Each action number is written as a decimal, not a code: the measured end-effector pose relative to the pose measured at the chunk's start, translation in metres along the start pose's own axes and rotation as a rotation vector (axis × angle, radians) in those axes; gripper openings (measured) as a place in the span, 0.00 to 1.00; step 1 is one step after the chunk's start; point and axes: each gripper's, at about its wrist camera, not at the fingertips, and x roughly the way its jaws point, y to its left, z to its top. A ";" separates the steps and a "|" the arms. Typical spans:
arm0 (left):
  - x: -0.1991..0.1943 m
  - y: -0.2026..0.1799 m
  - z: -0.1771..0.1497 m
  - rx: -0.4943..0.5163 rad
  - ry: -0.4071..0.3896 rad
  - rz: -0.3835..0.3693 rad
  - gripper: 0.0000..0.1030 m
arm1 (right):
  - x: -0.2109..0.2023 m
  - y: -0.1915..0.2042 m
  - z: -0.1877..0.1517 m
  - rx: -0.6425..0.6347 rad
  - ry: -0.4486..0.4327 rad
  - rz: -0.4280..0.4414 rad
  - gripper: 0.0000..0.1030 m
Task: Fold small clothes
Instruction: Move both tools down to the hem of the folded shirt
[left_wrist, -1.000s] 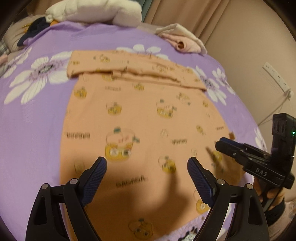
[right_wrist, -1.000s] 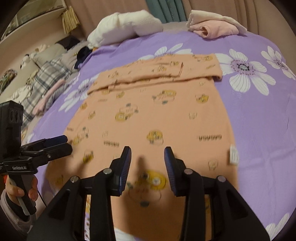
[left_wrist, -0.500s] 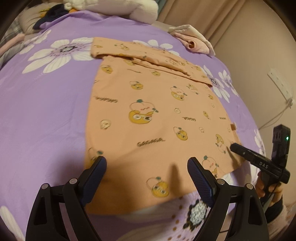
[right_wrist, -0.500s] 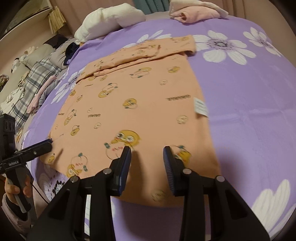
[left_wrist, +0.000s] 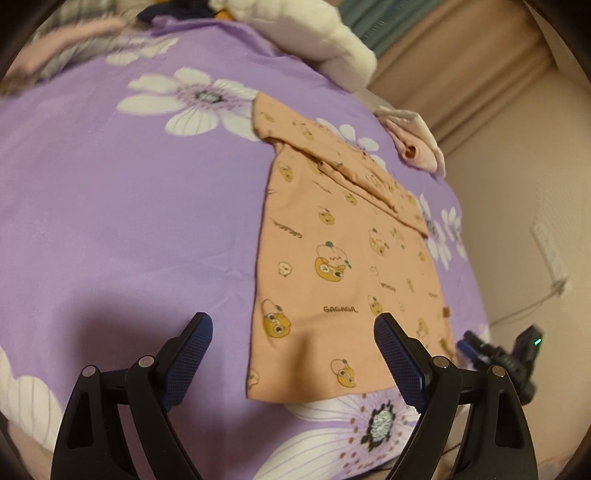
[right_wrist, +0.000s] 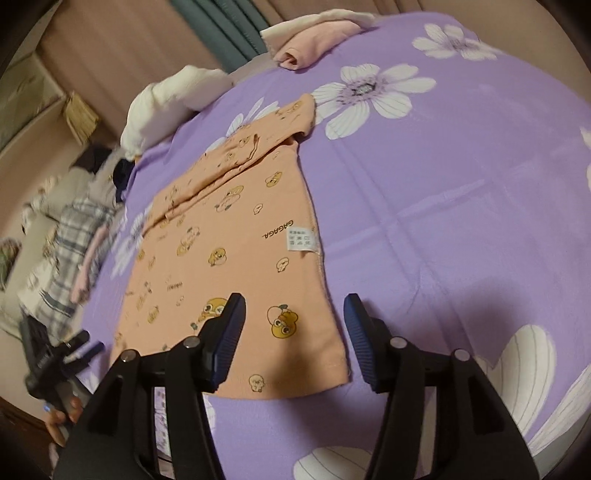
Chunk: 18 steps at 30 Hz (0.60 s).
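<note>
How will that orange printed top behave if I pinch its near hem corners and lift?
The orange top is probably floppy: it lies flat on the purple bedspread, its near hem slightly rippled. It looks thin and light, so it should sag between the left gripper and right gripper, whose jaws are opening. The folded sleeves may slide loose.

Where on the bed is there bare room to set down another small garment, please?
The purple bedspread is bare on the care-label side of the orange garment, and also on its opposite side. It is crowded at the head: white pillow, pink folded clothes, plaid clothes.
</note>
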 end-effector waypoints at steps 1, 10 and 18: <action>0.001 0.004 0.000 -0.022 0.011 -0.013 0.86 | 0.001 -0.002 0.000 0.016 0.007 0.012 0.55; 0.007 0.015 0.002 -0.086 0.039 -0.064 0.86 | 0.004 -0.023 0.000 0.132 0.048 0.092 0.56; 0.018 0.009 0.002 -0.062 0.057 -0.059 0.87 | 0.009 -0.027 0.000 0.145 0.076 0.142 0.57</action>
